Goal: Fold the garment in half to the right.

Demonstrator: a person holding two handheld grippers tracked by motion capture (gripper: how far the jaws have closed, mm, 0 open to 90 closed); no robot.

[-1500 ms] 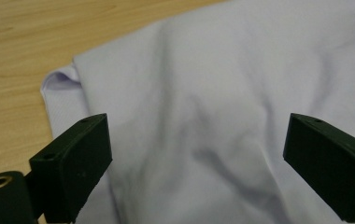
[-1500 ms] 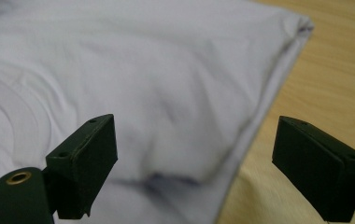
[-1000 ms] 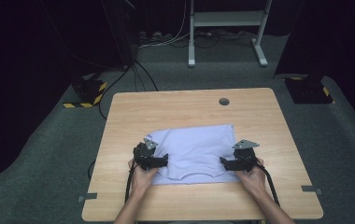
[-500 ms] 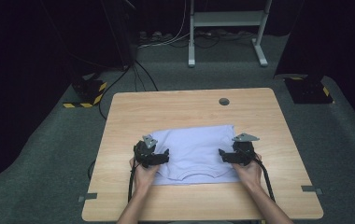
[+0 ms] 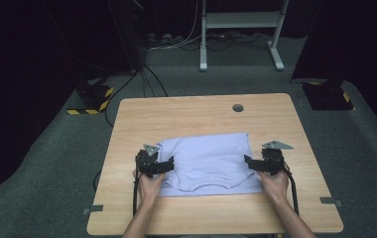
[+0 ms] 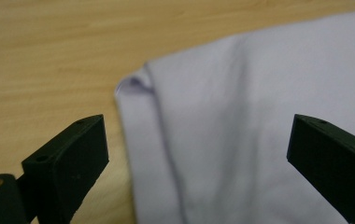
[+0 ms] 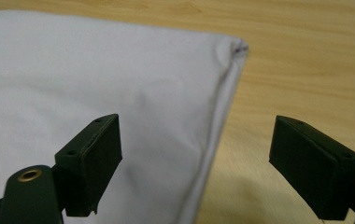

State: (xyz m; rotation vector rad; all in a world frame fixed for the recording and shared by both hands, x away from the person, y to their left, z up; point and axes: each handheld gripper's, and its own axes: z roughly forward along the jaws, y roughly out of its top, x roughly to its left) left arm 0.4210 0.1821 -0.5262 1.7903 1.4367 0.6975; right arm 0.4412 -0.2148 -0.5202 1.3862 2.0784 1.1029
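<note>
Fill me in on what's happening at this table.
A person is working on a folded lilac T-shirt lying flat on the wooden table, neckline toward them. Each hand holds a two-jaw gripper. The left gripper sits at the garment's left edge, the right gripper at its right edge. Both have their jaws wide open, straddling the side folds; neither has closed on the cloth yet.

A light purple shirt (image 5: 206, 161) lies flat on the wooden bench (image 5: 176, 114), near the front edge. It is folded into a neat block with its sides tucked under. Its round neck hole is at the front. The cloth looks smooth, with small wrinkles at the corners.
</note>
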